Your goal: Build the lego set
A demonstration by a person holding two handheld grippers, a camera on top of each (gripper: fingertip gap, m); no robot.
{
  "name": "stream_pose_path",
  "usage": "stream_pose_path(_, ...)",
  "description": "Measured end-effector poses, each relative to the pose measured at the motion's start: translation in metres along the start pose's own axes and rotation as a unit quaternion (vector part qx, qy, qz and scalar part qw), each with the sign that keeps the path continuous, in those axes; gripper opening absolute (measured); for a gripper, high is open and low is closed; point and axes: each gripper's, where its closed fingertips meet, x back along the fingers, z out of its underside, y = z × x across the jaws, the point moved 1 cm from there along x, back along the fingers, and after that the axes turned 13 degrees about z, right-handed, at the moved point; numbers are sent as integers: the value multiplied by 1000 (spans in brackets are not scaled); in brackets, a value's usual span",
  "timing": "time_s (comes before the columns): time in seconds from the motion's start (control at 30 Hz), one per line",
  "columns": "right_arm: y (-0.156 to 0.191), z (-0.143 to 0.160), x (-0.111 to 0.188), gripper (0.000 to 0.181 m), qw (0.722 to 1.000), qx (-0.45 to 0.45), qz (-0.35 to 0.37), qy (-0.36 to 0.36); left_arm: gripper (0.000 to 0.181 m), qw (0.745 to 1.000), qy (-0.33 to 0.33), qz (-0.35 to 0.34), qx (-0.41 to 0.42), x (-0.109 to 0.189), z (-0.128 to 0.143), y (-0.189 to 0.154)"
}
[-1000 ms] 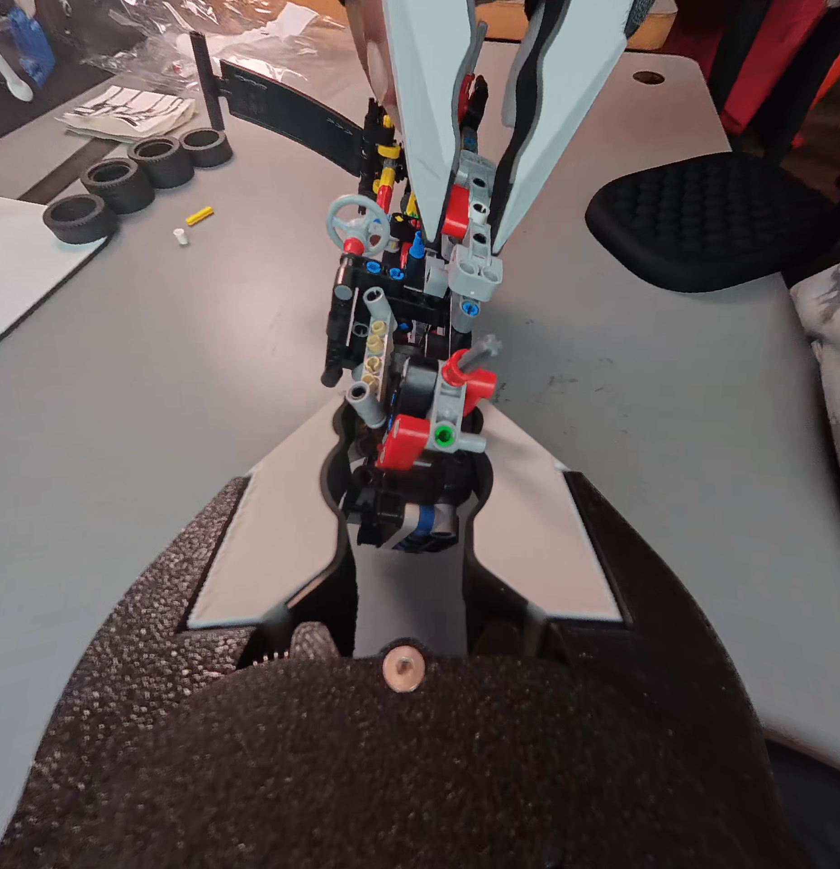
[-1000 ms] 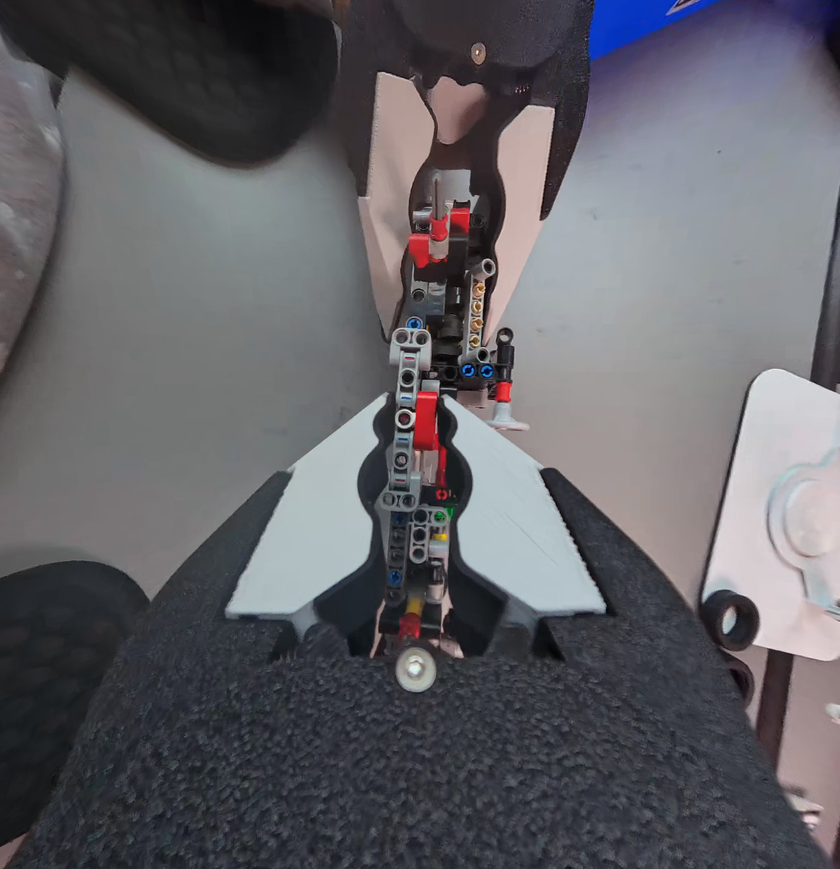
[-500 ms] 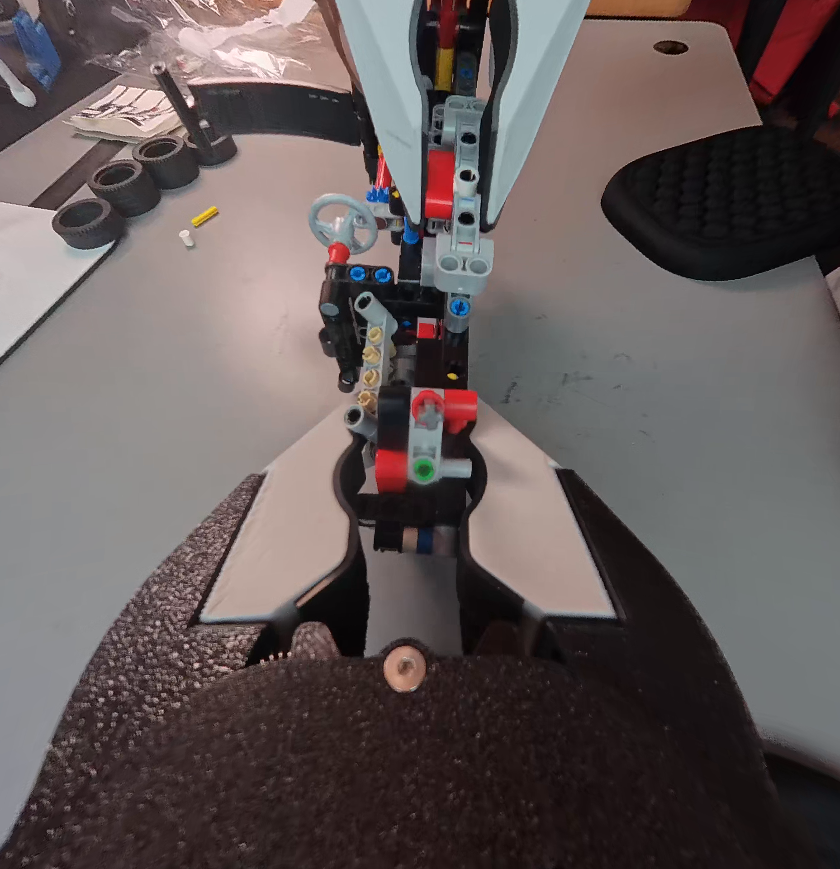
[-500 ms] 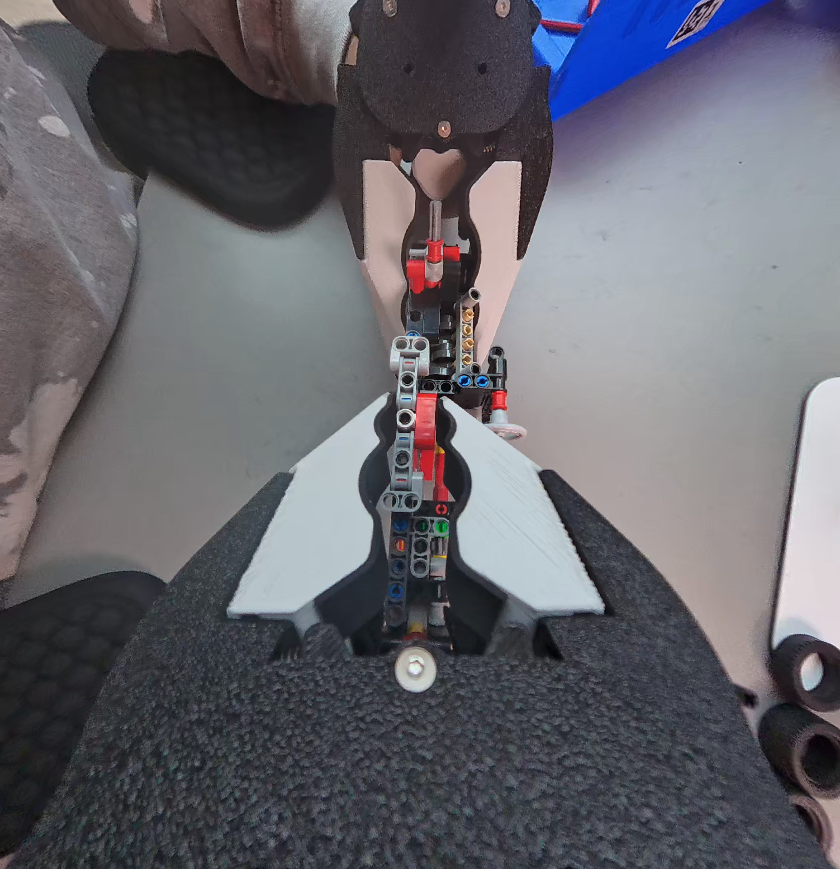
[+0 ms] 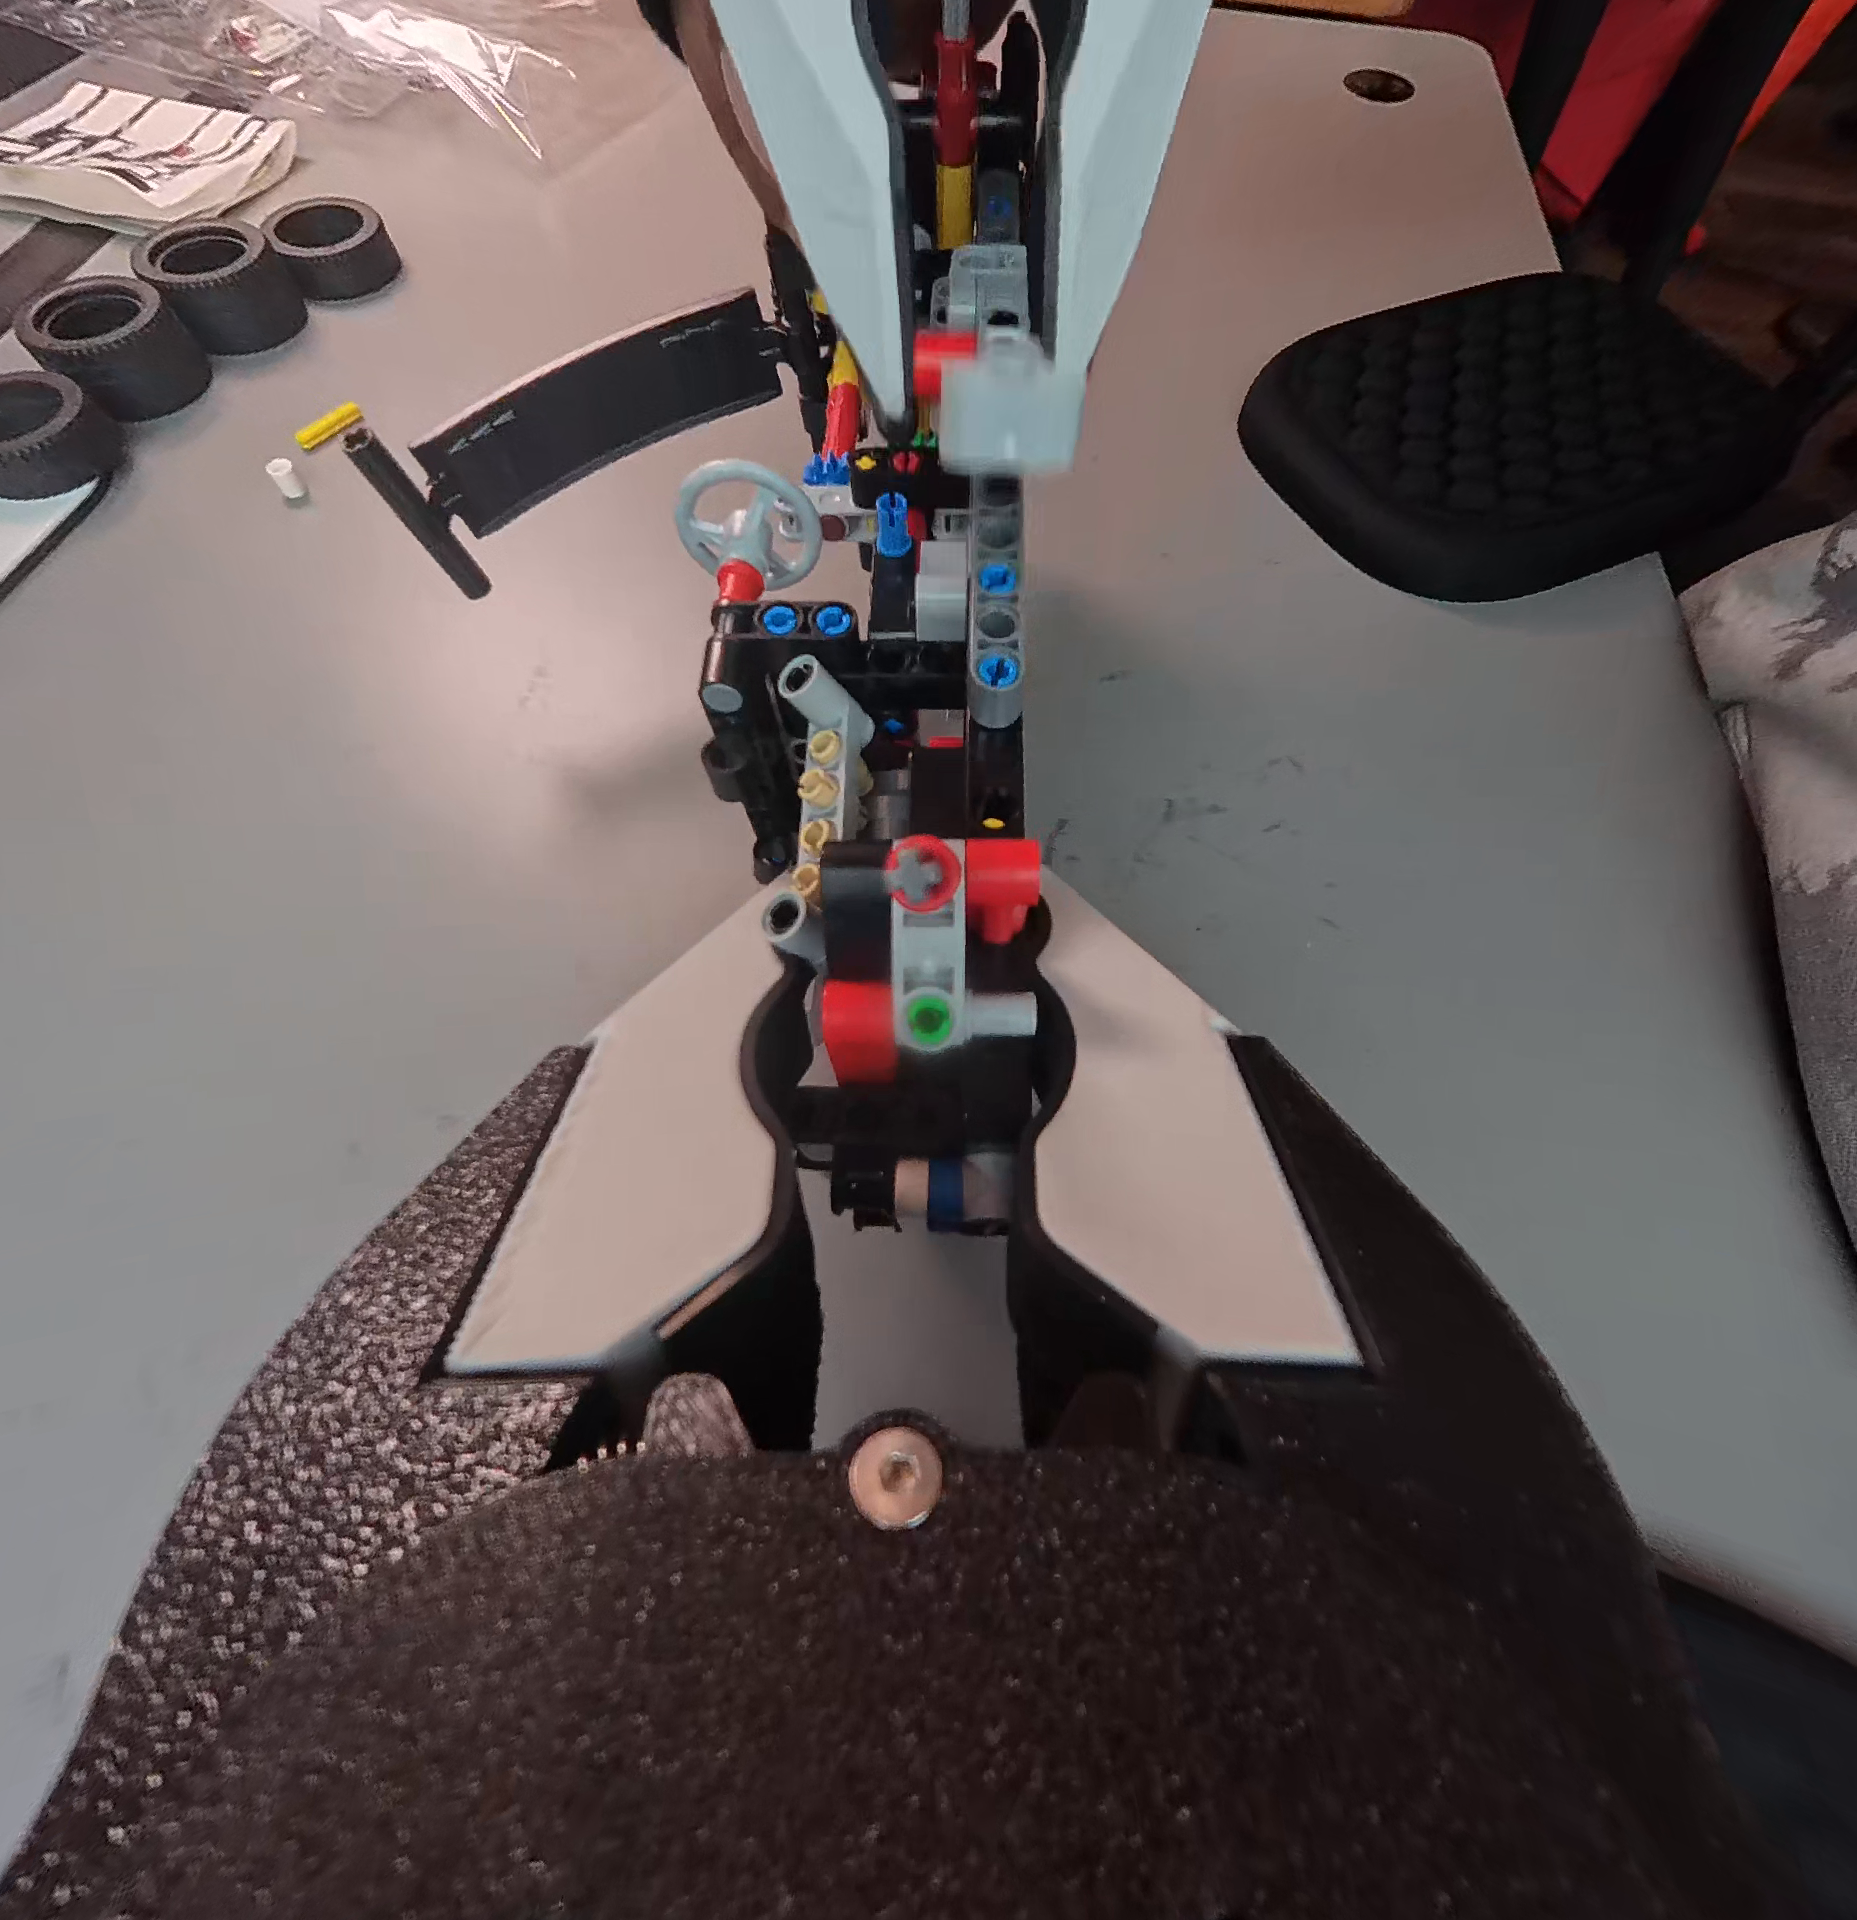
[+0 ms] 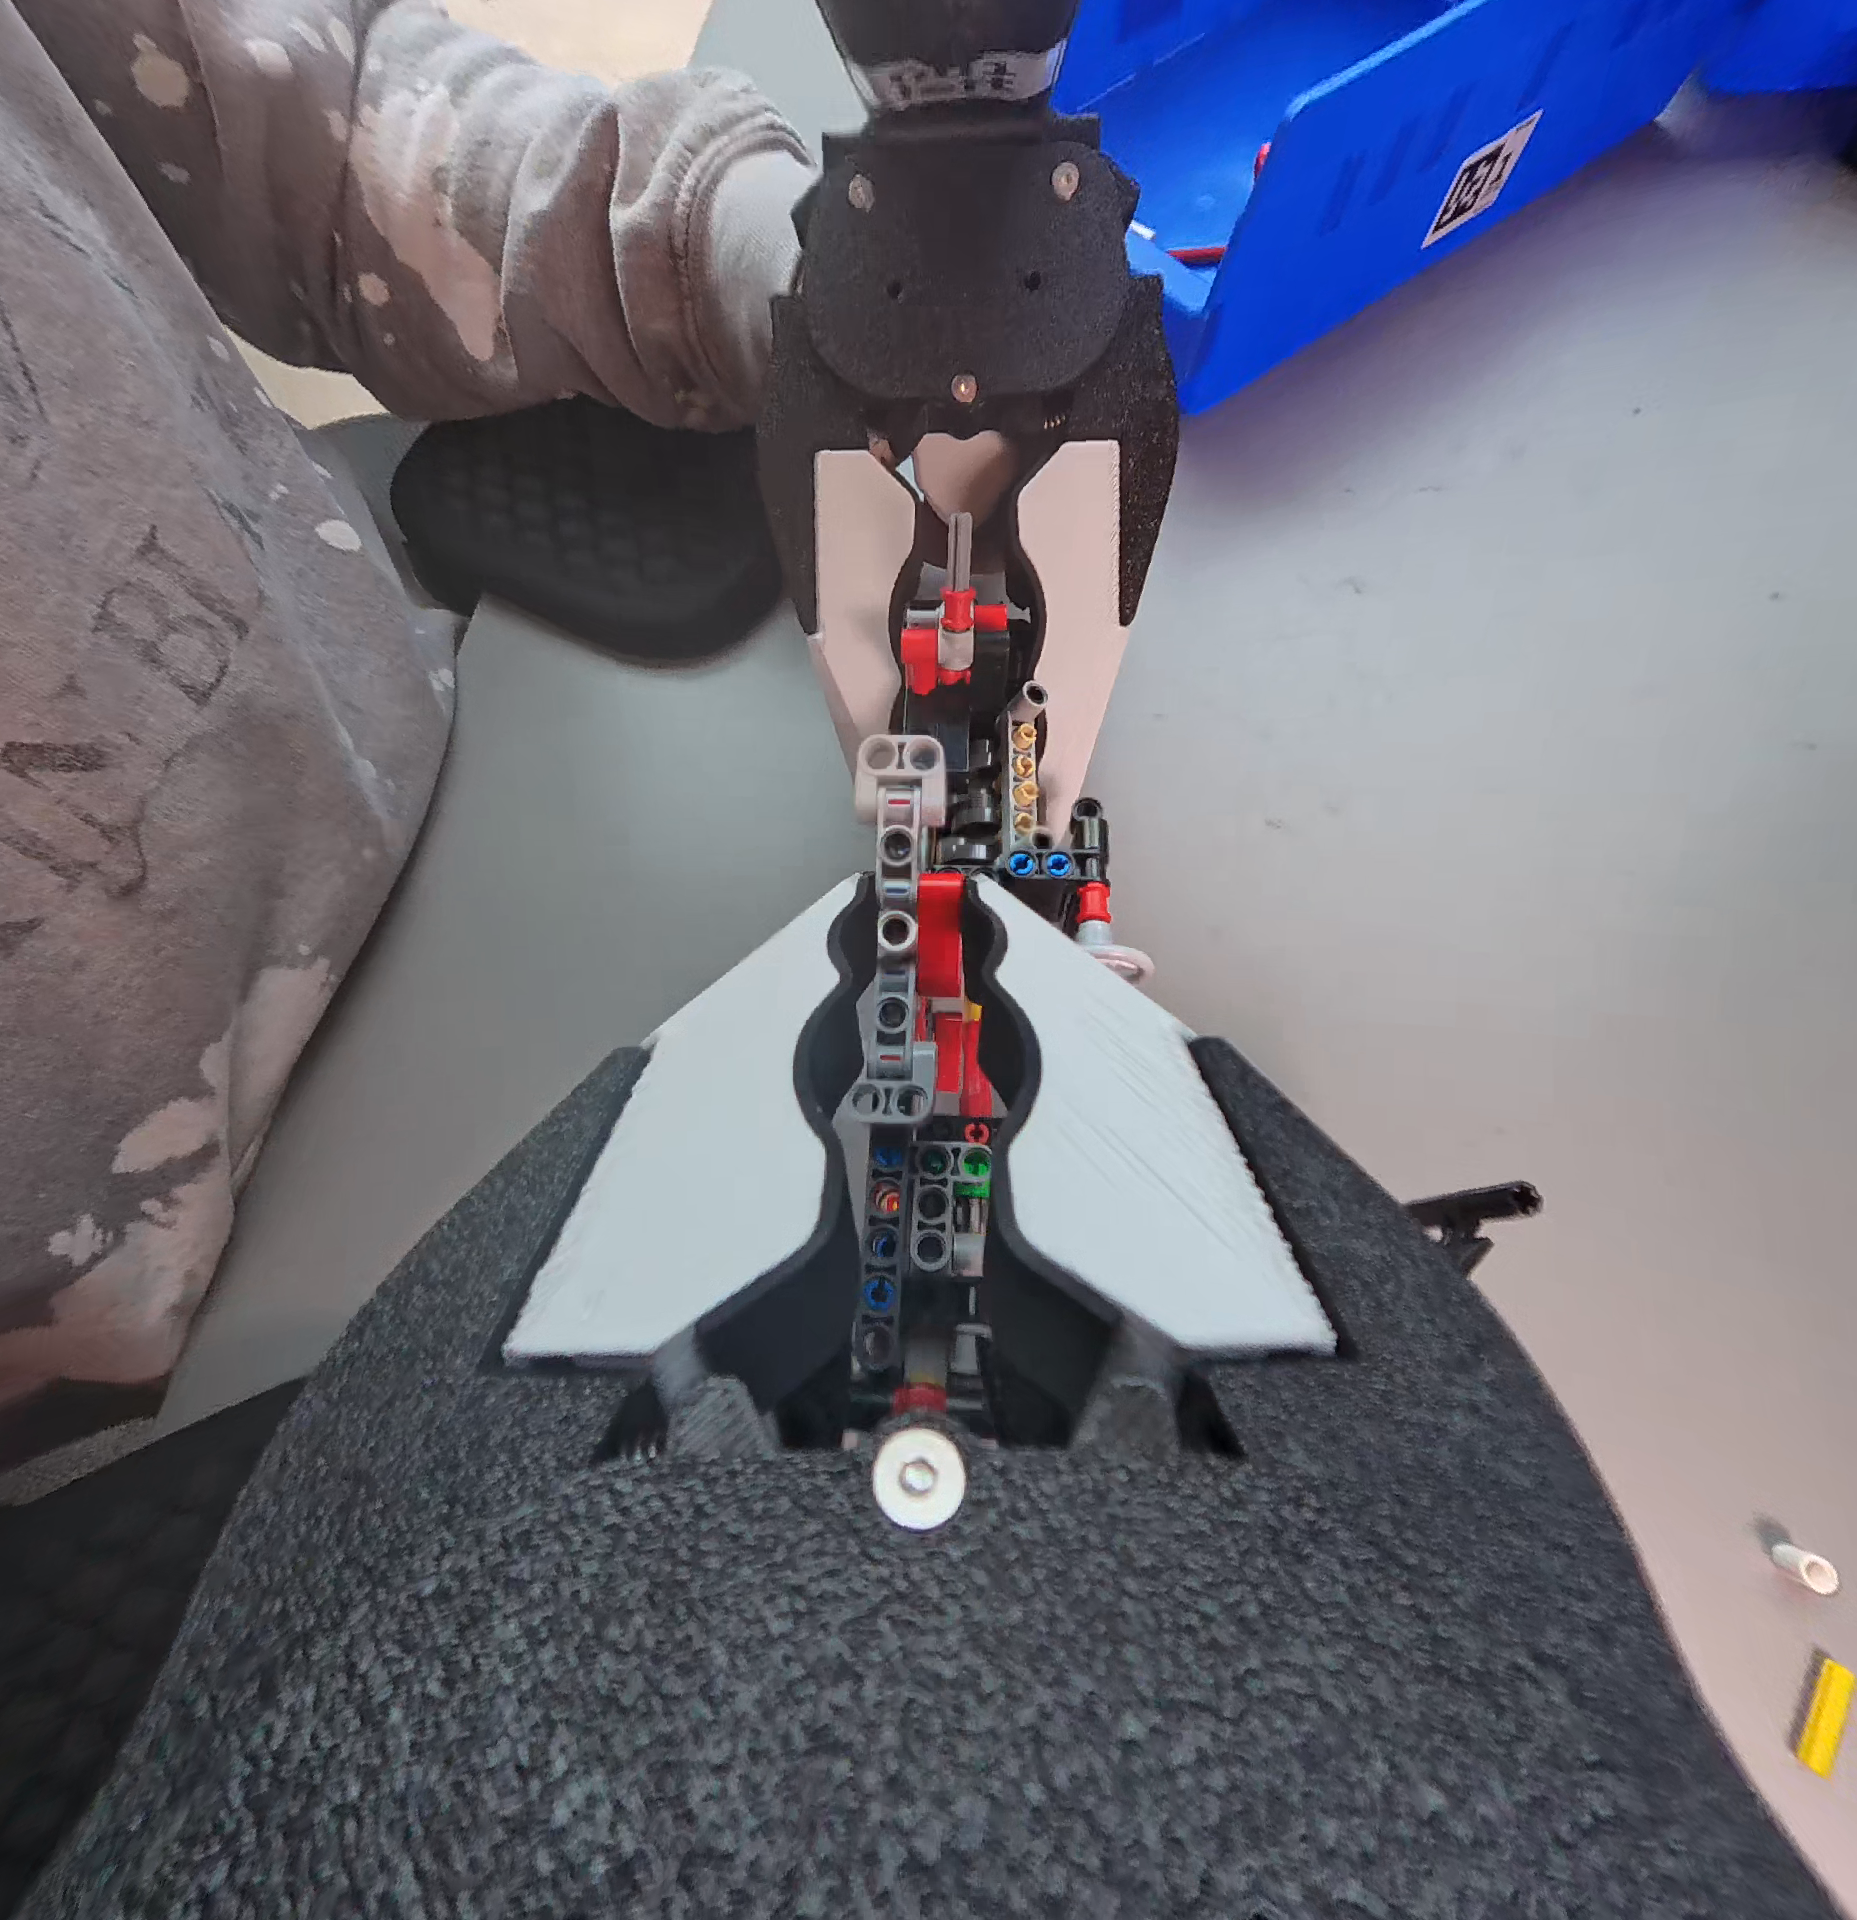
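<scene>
Item: my left tongs [image 5: 908, 1049], closed on the near end of the lego model [image 5: 903, 717], held over the grey table [image 5: 280, 831]. Beyond: my right tongs [image 6: 919, 997], clamped on its far end. Handling advice: keep both grips level, avoid twisting the frame. Farther left: four tyres [image 5: 165, 301], printed sheet [image 5: 134, 156], writing unreadable.

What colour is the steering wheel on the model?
Light grey, on a red hub; the steering wheel shows best in the left wrist view.
</scene>
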Motion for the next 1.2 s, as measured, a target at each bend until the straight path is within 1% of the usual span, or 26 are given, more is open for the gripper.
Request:
stream_pose_path(0.03,-4,-23,12,15,997,-31,0,-71,37,1000,-1,1,1,1,2,-1)
stream_pose_path(0.07,-8,-38,25,15,994,-40,6,-97,37,1000,-8,-2,-1,2,3,-1)
stream_pose_path(0.1,-10,-37,28,15,996,-3,31,-83,37,1000,-9,-4,-2,2,3,-2)
stream_pose_path(0.13,-7,-39,27,16,996,1,34,-77,37,1000,-8,-3,-3,1,2,-2)
stream_pose_path(0.2,-4,-43,29,16,996,-9,33,-81,37,1000,-1,-2,-3,0,0,-1)
stream_pose_path(0.33,-11,-54,47,15,994,-20,55,-89,38,1000,-5,-12,-8,-2,-4,0)
stream_pose_path(0.37,-9,-54,50,16,995,-11,58,-77,38,1000,-7,-16,-8,-2,-5,1)
stream_pose_path(0.43,4,-51,54,16,996,34,77,-41,38,999,-4,-32,-15,-2,-6,4)
stream_pose_path(0.53,30,-19,44,16,986,114,107,50,38,997,9,-61,-46,0,-4,7)
stream_pose_path(0.6,50,11,23,16,986,111,99,81,38,996,10,-71,-57,0,-5,8)
stream_pose_path(0.67,54,46,-4,17,980,103,131,104,38,994,16,-79,-69,0,-4,9)
stream_pose_path(0.73,54,76,-22,17,974,99,160,123,38,994,16,-83,-75,0,-4,10)
stream_pose_path(0.77,52,83,-27,26,973,96,173,120,38,994,15,-84,-75,0,-4,10)
stream_pose_path(0.8,54,86,-27,39,975,88,170,117,38,994,14,-84,-74,0,-4,10)
stream_pose_path(0.83,57,81,-23,46,979,68,157,107,38,994,13,-85,-74,0,-4,10)
stream_pose_path(0.87,60,67,-15,47,986,42,141,76,38,993,12,-85,-75,0,-4,10)
stream_pose_path(0.93,59,29,10,36,993,-5,118,7,38,993,13,-86,-77,-1,-5,10)
stream_pose_path(1.0,41,4,34,25,988,-12,149,-27,38,992,14,-90,-83,-1,-5,10)
stream_pose_path(1.07,19,-4,47,25,981,3,193,-19,38,989,20,-103,-101,-1,-4,11)
stream_pose_path(1.13,4,0,53,27,974,34,224,6,38,984,32,-122,-126,-1,-3,12)
stream_pose_path(1.2,-2,10,56,34,970,58,232,35,38,978,44,-137,-147,-1,-1,13)
